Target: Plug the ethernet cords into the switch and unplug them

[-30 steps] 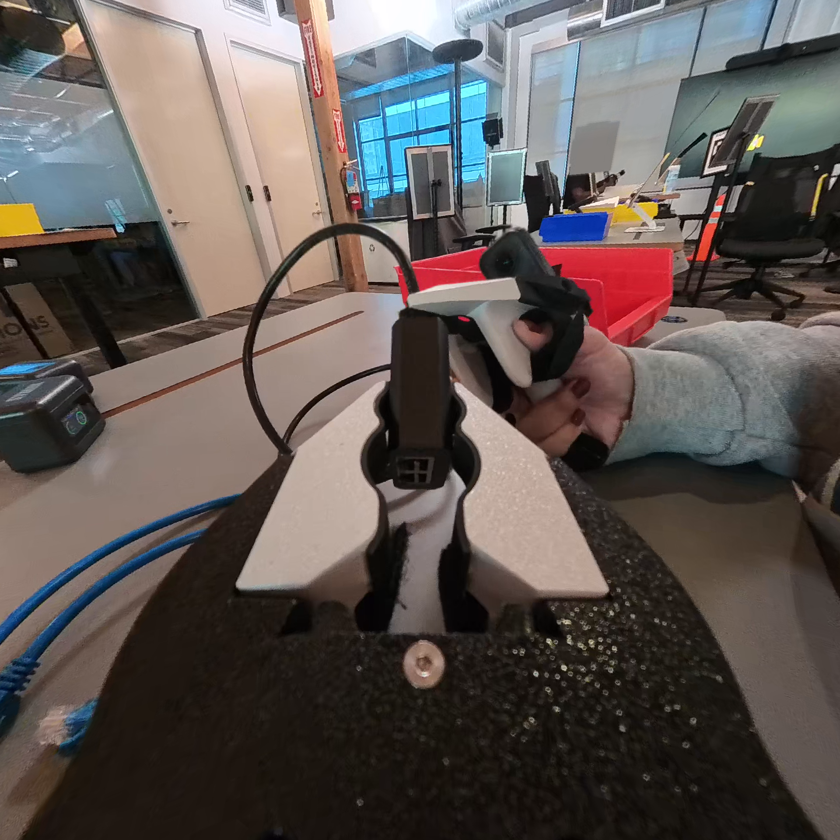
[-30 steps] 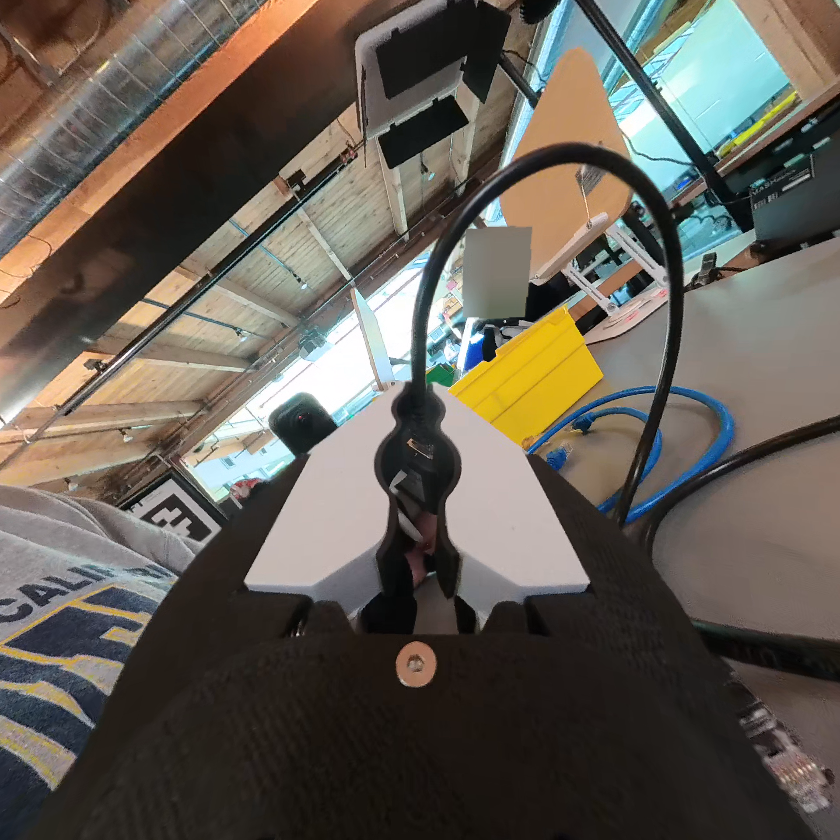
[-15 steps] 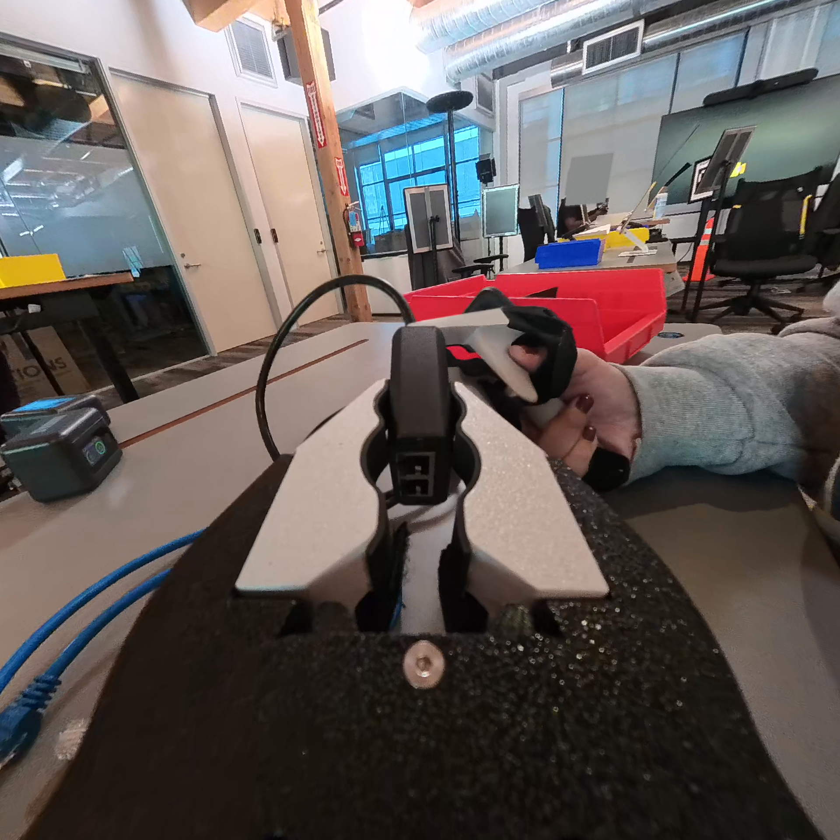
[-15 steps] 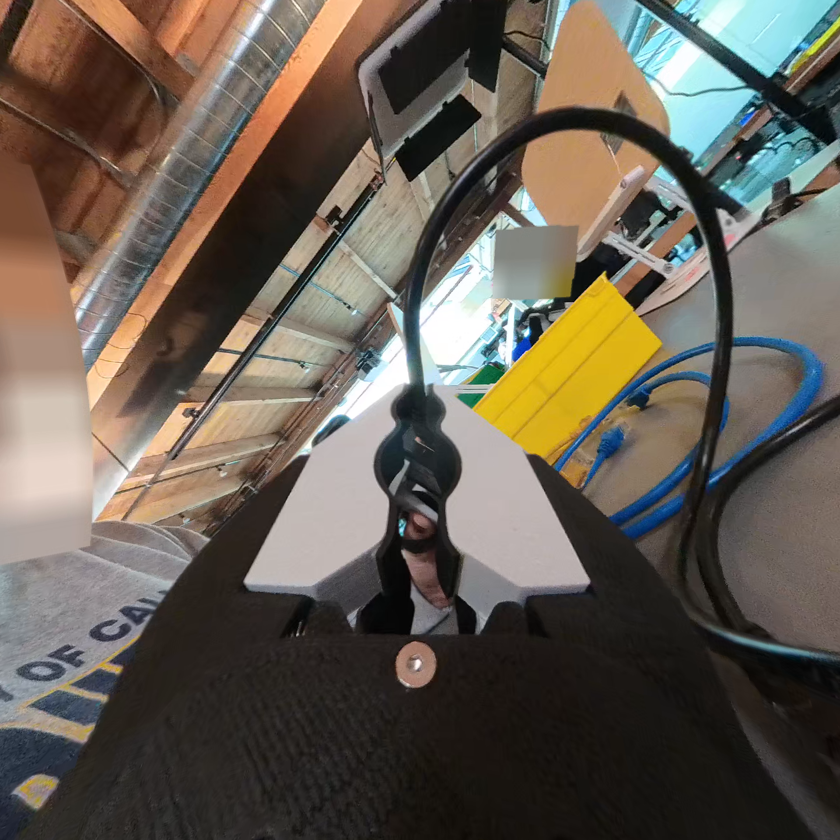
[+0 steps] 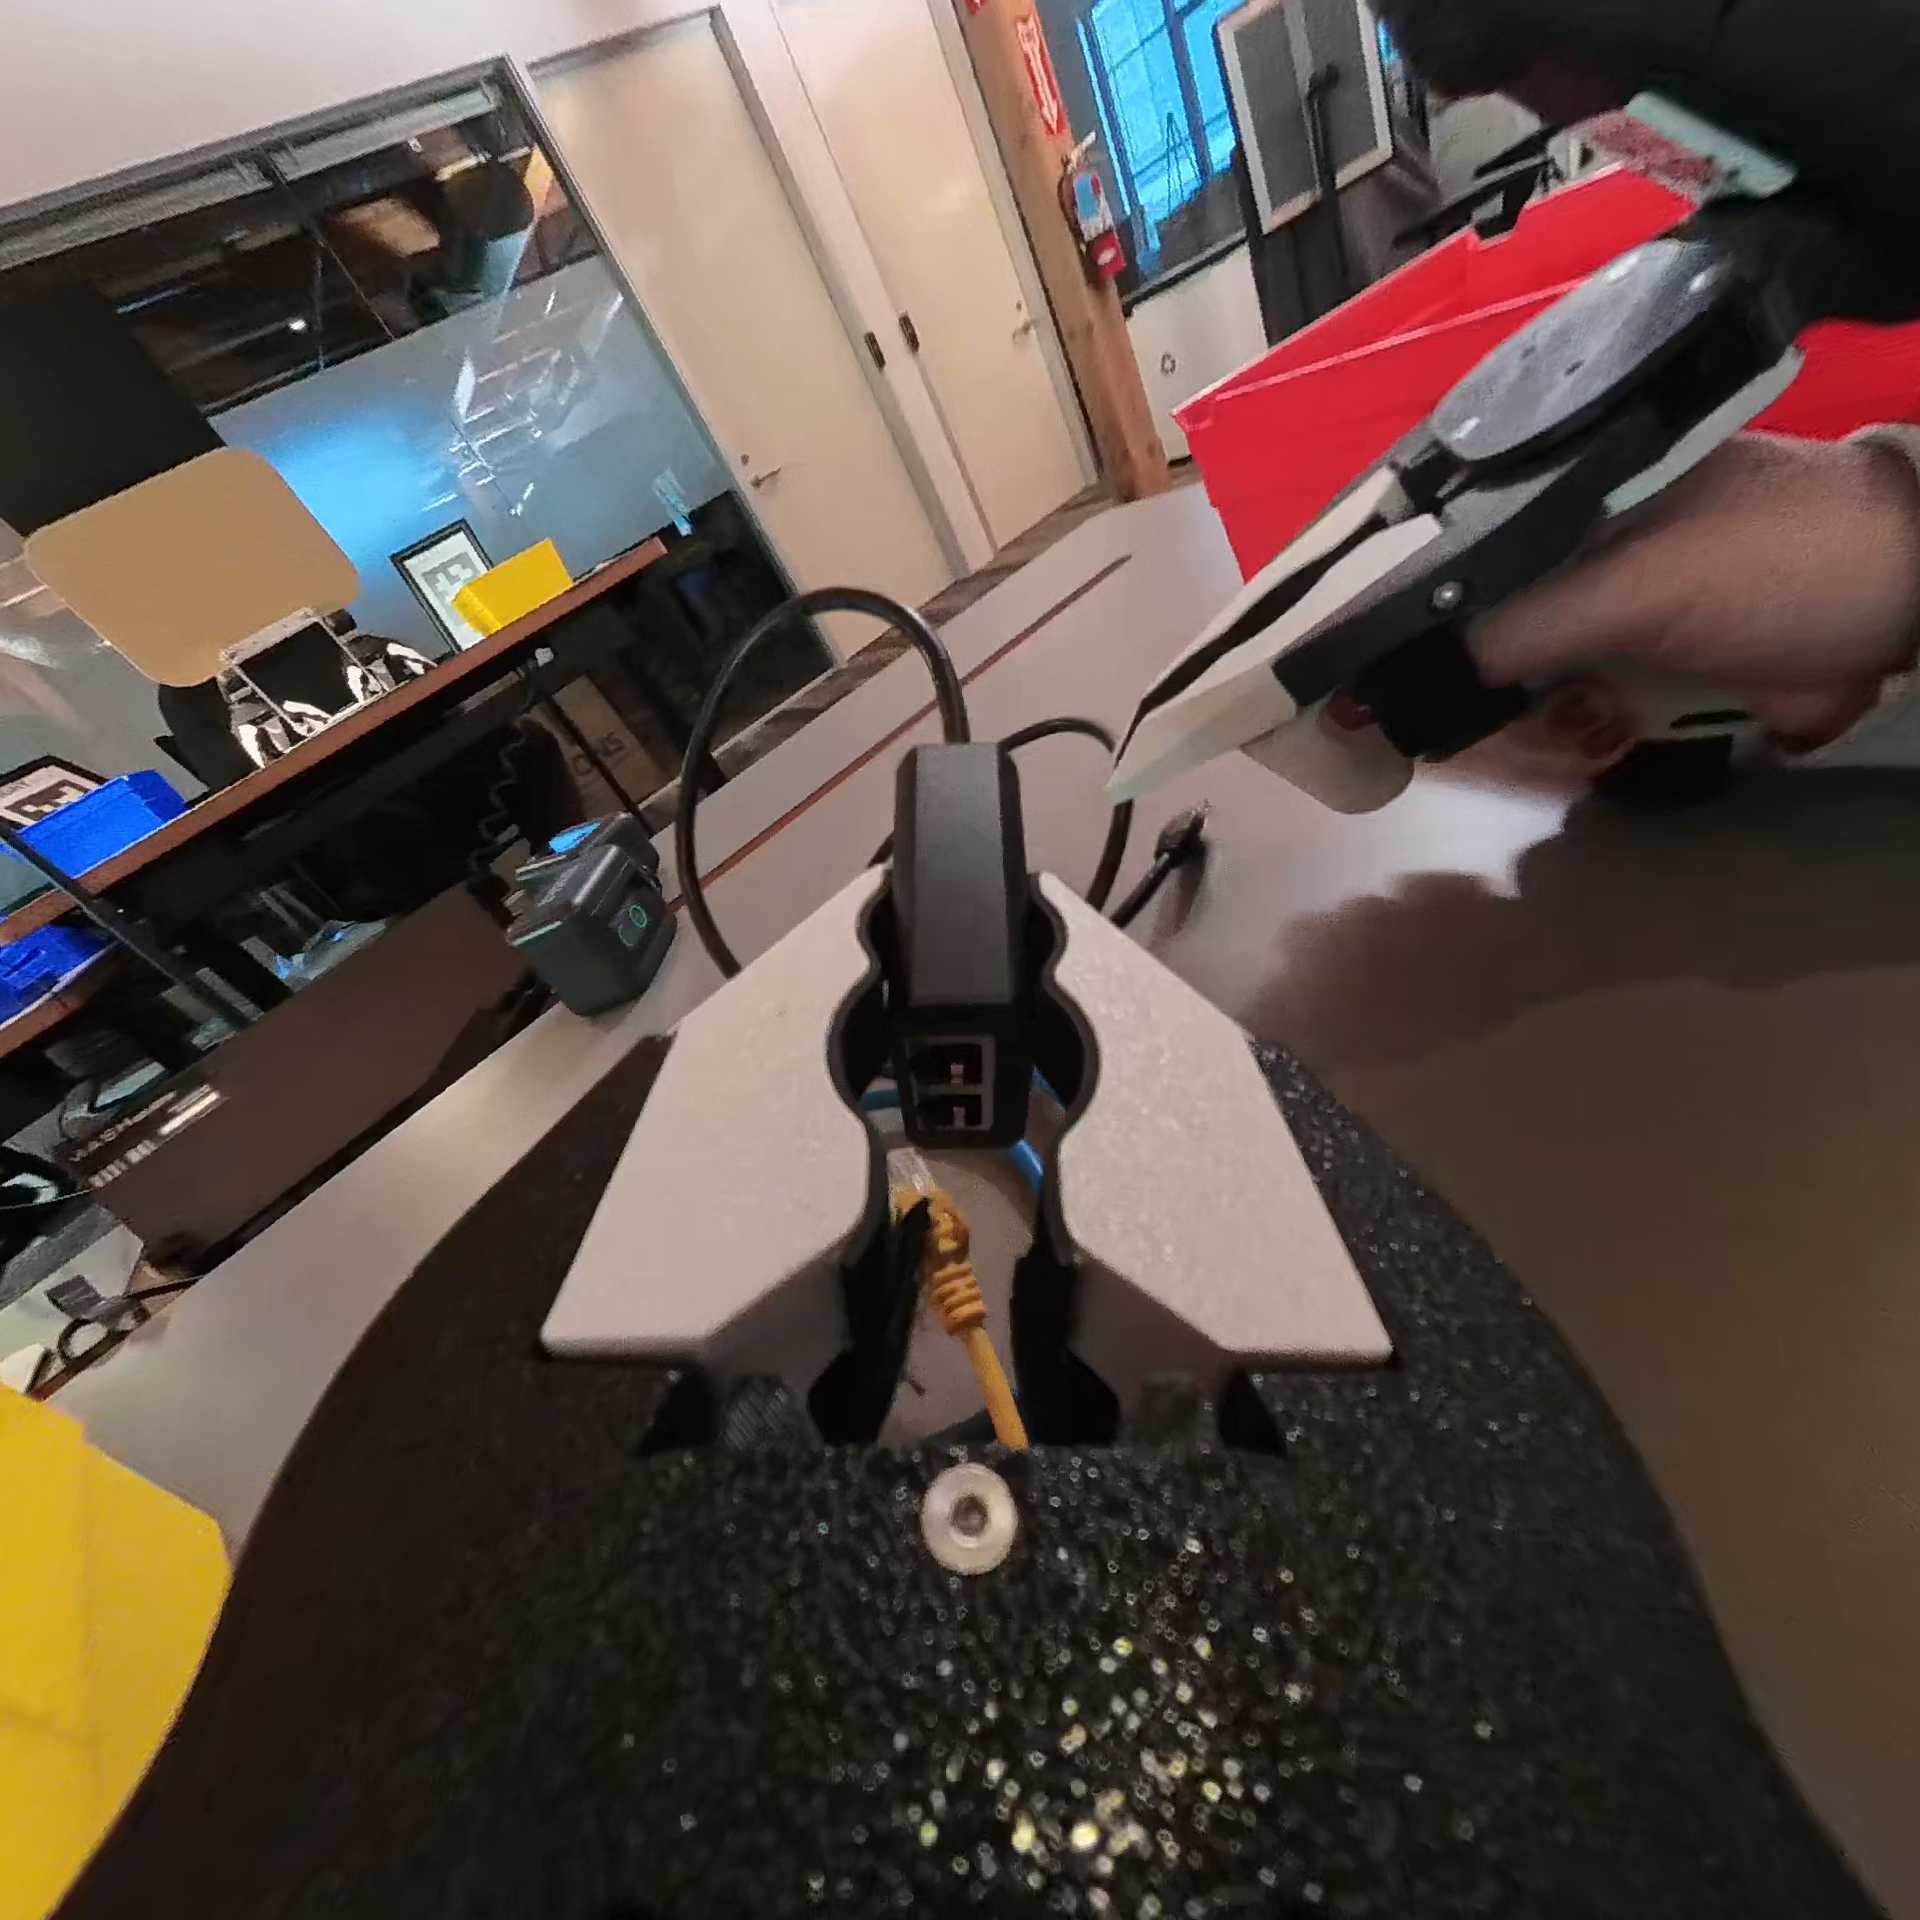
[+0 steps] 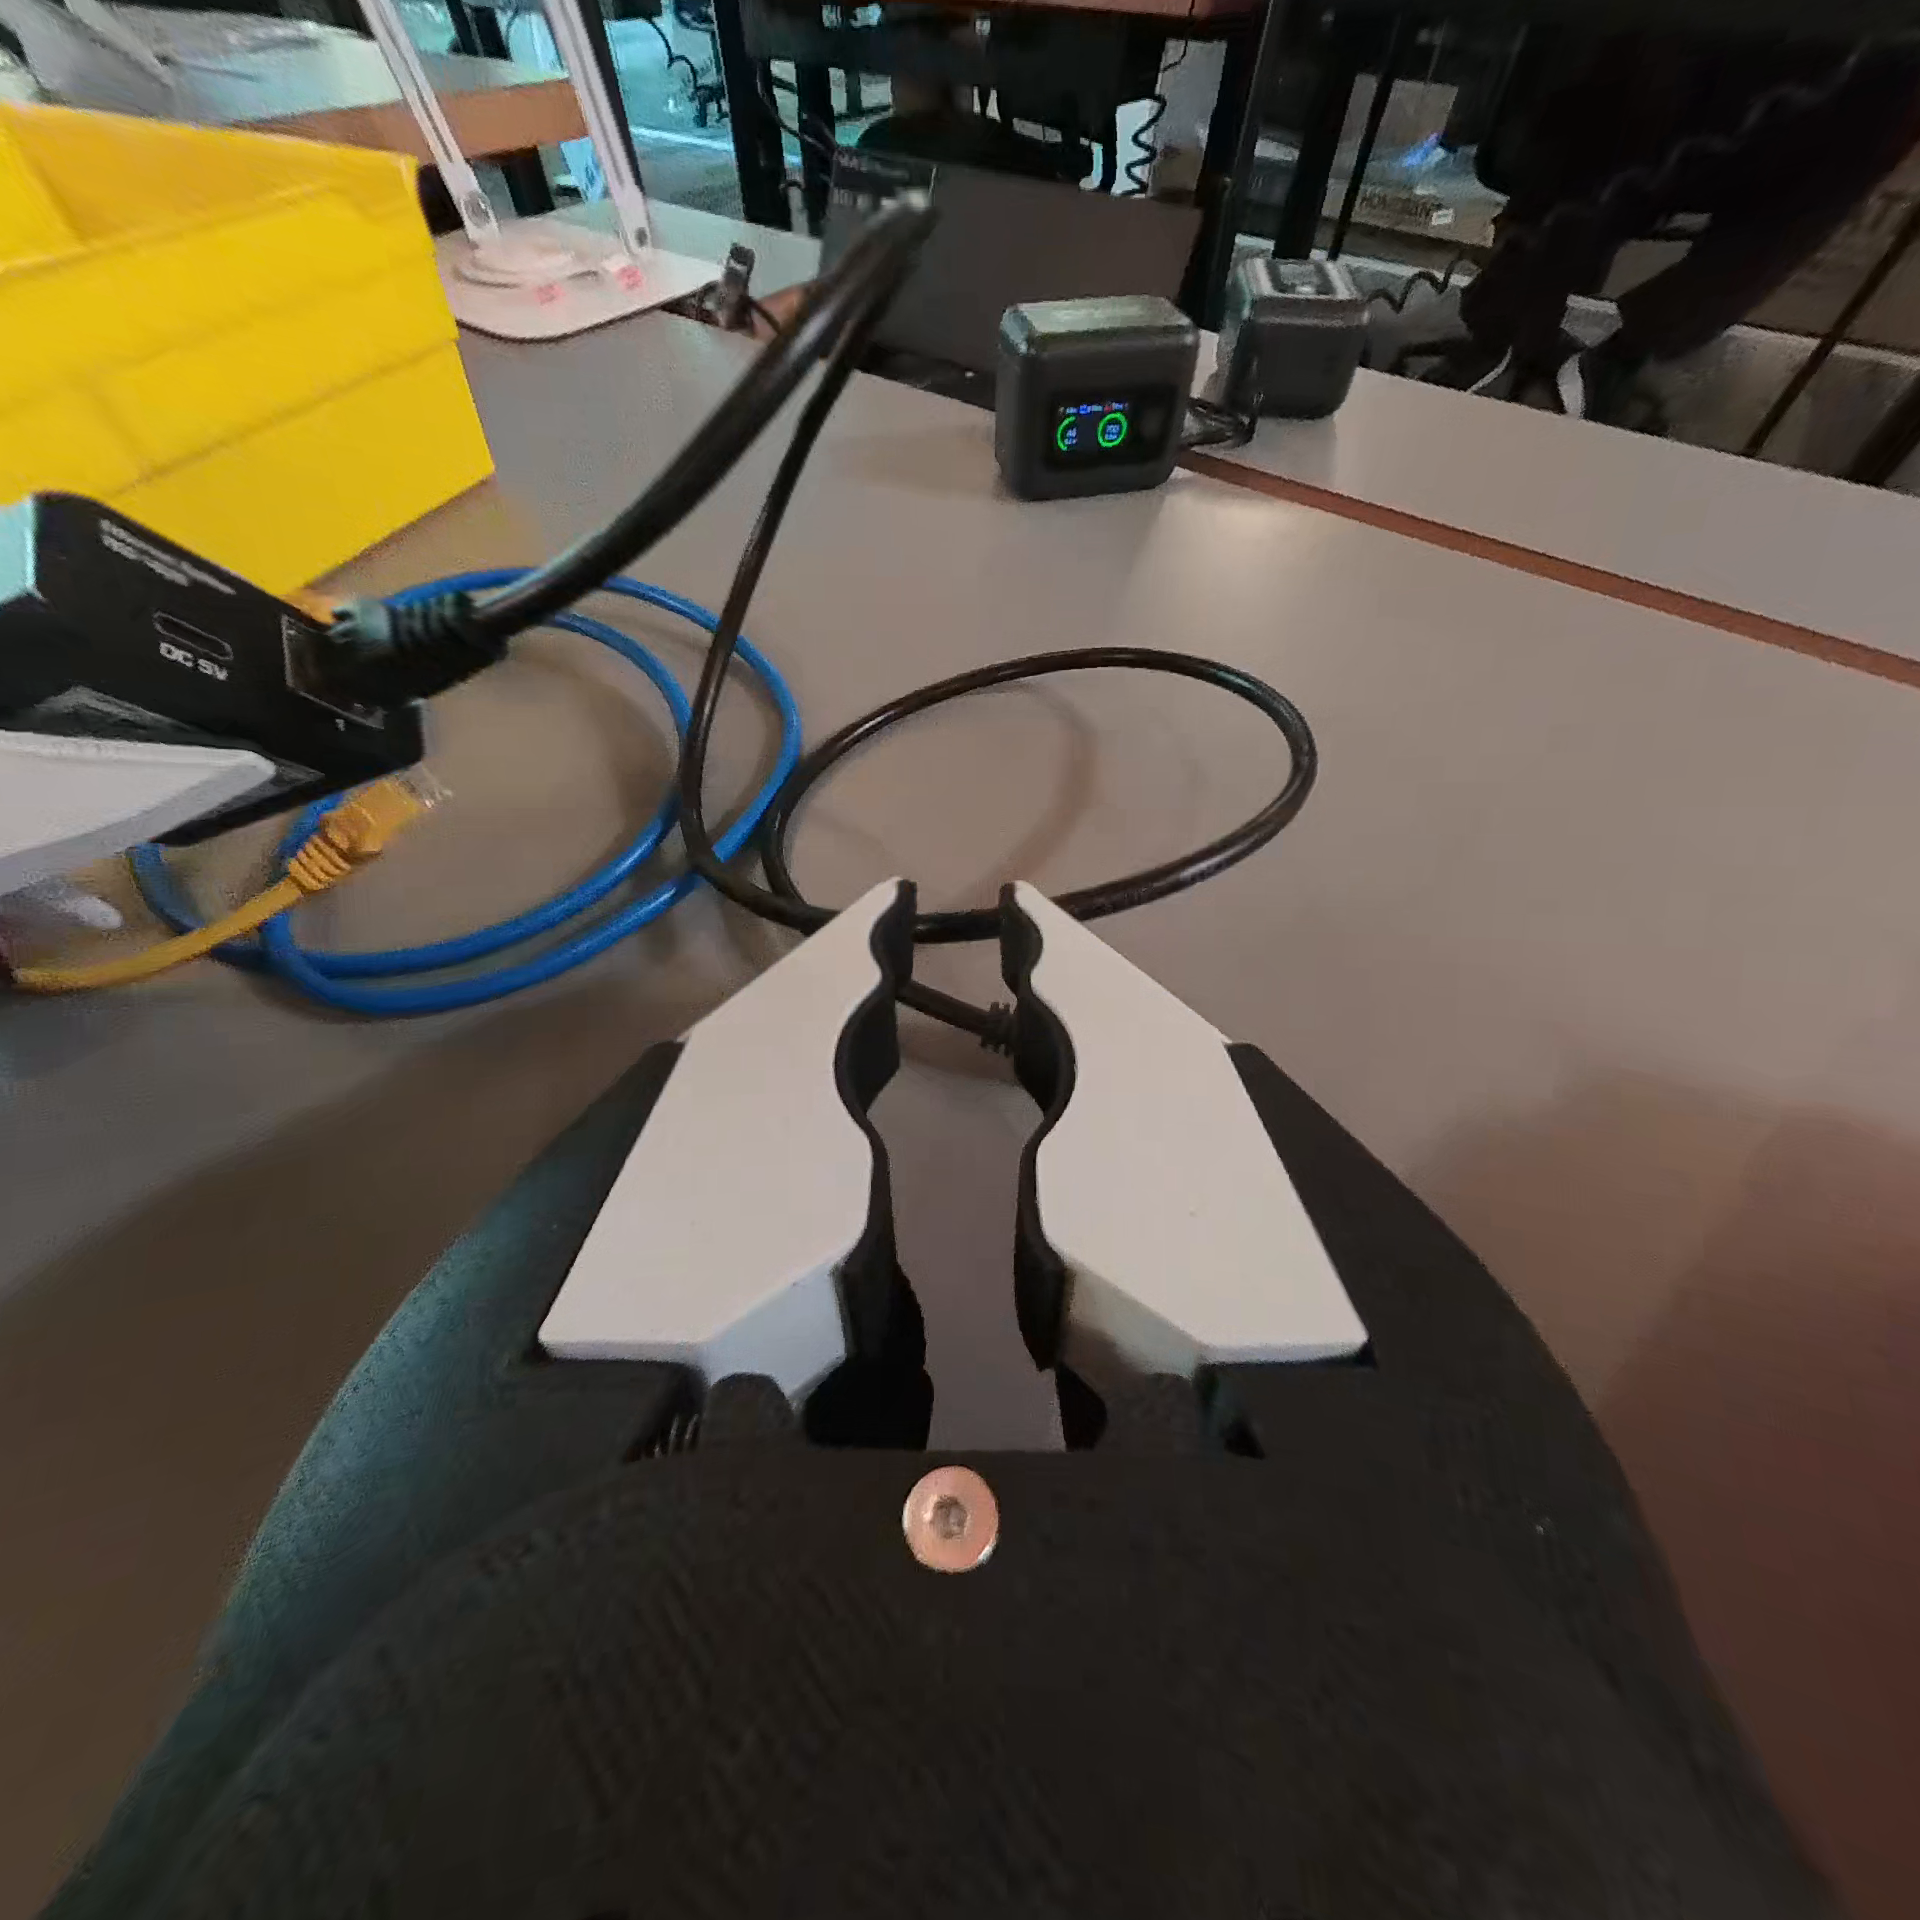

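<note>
Wide grey tabletop (image 6: 1558, 831) open to the right of centre, bounded at left by a yellow plastic bin (image 6: 229, 343) and at the far edge by a small dark charger block with a lit screen (image 6: 1091, 400). Loose blue ethernet cords (image 6: 582, 914) coiled near centre with a yellow-plugged cord (image 6: 343, 842). Small black rectangular switch (image 5: 961, 935) clamped between the left gripper (image 5: 961, 1049) fingers, two open ports facing the camera, black cord (image 6: 665, 488) plugged into its far end. Right gripper (image 6: 956, 914) low over the table, jaws parted, empty, astride the black cord's loop; seen from the left, held in a hand (image 5: 1704, 603) at upper right.
</note>
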Motion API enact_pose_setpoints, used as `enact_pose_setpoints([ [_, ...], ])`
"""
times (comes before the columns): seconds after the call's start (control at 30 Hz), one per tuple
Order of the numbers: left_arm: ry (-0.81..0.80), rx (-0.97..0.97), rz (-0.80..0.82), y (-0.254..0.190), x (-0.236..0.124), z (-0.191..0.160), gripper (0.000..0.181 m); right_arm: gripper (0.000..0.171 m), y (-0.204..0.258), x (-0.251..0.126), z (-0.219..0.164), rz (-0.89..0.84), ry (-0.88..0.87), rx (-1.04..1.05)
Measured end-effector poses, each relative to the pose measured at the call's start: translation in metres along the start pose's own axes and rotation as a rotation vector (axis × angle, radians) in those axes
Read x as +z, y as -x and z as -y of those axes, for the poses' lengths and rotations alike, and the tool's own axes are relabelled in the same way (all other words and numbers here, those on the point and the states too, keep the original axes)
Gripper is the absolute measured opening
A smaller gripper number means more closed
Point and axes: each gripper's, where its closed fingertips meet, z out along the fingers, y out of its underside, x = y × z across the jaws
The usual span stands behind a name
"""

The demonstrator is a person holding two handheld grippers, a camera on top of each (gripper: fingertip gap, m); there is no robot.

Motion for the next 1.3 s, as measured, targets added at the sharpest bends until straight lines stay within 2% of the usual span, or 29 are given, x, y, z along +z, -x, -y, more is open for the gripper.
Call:
enact_pose_setpoints([
  [0.23, 0.027, 0.042, -0.015, -0.006, 0.003, -0.004, 0.021, 0.014, 0.014, -0.001, 0.002, 0.027, -0.01, -0.099],
  [0.43, 0.055, 0.05, -0.004, -0.004, 0.005, -0.009, 0.021, 0.014, 0.041, -0.008, 0.018, 0.162, -0.124, -0.123],
  [0.6, 0.126, 0.149, -0.036, -0.016, 0.01, -0.02, 0.021, 0.016, 0.045, -0.015, 0.028, 0.142, -0.194, -0.221],
  [0.67, 0.162, 0.203, -0.055, -0.022, 0.013, -0.025, 0.022, 0.025, 0.061, -0.024, 0.034, 0.231, -0.251, -0.337],
  [0.73, 0.181, 0.235, -0.085, -0.029, 0.014, -0.029, 0.022, 0.033, 0.076, -0.037, 0.033, 0.298, -0.291, -0.541],
  [0.8, 0.186, 0.25, -0.119, -0.035, 0.015, -0.031, 0.021, 0.035, 0.083, -0.045, 0.021, 0.308, -0.297, -0.736],
  [0.87, 0.194, 0.263, -0.154, -0.041, 0.014, -0.033, 0.021, 0.035, 0.085, -0.045, 0.007, 0.311, -0.269, -0.835],
  [1.07, 0.248, 0.352, -0.248, -0.063, 0.015, -0.044, 0.021, 0.036, 0.096, -0.044, -0.011, 0.423, -0.192, -0.805],
  [1.27, 0.265, 0.362, -0.248, -0.064, 0.016, -0.047, 0.024, 0.034, 0.094, -0.039, -0.008, 0.388, -0.193, -0.692],
  [1.3, 0.252, 0.356, -0.248, -0.065, 0.015, -0.044, 0.03, 0.033, 0.093, -0.038, -0.007, 0.373, -0.198, -0.668],
])
